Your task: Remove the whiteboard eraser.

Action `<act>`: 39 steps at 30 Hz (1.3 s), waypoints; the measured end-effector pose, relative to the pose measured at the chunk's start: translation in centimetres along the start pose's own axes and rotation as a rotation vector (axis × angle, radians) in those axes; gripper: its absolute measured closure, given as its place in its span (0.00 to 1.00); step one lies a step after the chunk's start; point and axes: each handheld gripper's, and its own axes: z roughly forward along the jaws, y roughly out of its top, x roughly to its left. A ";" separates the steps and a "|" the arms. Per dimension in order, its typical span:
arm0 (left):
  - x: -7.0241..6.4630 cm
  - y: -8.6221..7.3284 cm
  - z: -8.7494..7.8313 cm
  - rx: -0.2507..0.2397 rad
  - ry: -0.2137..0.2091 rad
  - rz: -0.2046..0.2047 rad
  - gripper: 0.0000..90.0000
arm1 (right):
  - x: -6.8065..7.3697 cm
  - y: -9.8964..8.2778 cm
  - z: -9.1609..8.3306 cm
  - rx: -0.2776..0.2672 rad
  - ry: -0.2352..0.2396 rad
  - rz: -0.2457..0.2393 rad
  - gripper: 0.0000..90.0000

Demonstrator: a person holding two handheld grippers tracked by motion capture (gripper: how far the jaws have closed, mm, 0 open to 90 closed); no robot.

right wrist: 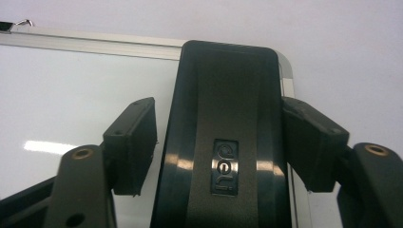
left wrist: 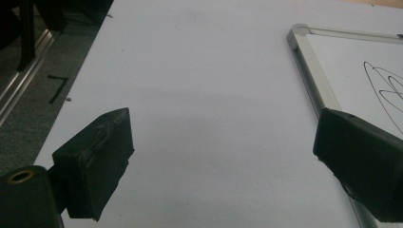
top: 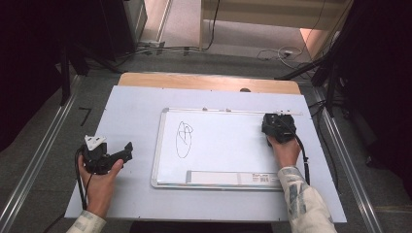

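So the right gripper [right wrist: 218, 142] has its jaws either side of the black whiteboard eraser [right wrist: 223, 137], the one with the little embossed logo plate on its back. In the right gripper view the right-hand pad looks pressed against the eraser's edge, while the left-hand pad is just at the other edge, maybe with a sliver of gap; I can't quite call it a full clamp yet. I'd say the grab is basically there but worth a firmer squeeze before lifting.

In the high view the eraser sits under that gripper [top: 278, 127] at the upper right corner of the whiteboard [top: 218, 145], right of centre in the frame. The black scribble [top: 184, 139] is over on the board's left part, well apart from the eraser, so there's a long sweep ahead if wiping is the plan.

Tips, for what they're worth: grip the eraser across its narrow width, centred, so it doesn't pivot. Keep it flat to the board when dragging, otherwise only one edge wipes.

The left gripper [top: 109, 154] rests at the lower left of the high view, jaws spread wide with nothing between them, off the board on the table [left wrist: 199, 95]. Might be handy to pin the board's frame so it doesn't slide.
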 end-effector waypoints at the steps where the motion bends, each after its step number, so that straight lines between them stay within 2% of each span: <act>1: 0.0 0.0 0.0 -0.001 -0.001 -0.001 0.07 | 0.0 0.0 -0.1 -0.003 -0.008 0.007 0.39; 3: 0.0 0.0 0.0 -0.001 -0.001 -0.001 0.07 | -0.3 0.0 -0.1 -0.005 0.004 0.016 0.39; 20: 0.1 0.0 -0.1 0.001 -0.003 -0.003 0.07 | -0.2 -0.2 -0.4 -0.014 -0.007 0.003 0.39; 23: 0.1 0.0 -0.1 0.000 -0.005 -0.004 0.07 | -0.2 -0.1 -0.4 -0.012 -0.002 0.015 0.39; 32: 0.1 0.0 -0.1 -0.001 -0.006 -0.004 0.07 | 0.0 0.3 -1.5 -0.034 0.039 0.019 0.39; 39: 0.1 0.0 -0.1 0.003 -0.003 -0.007 0.07 | 0.9 0.6 -2.7 -0.053 0.068 -0.004 0.39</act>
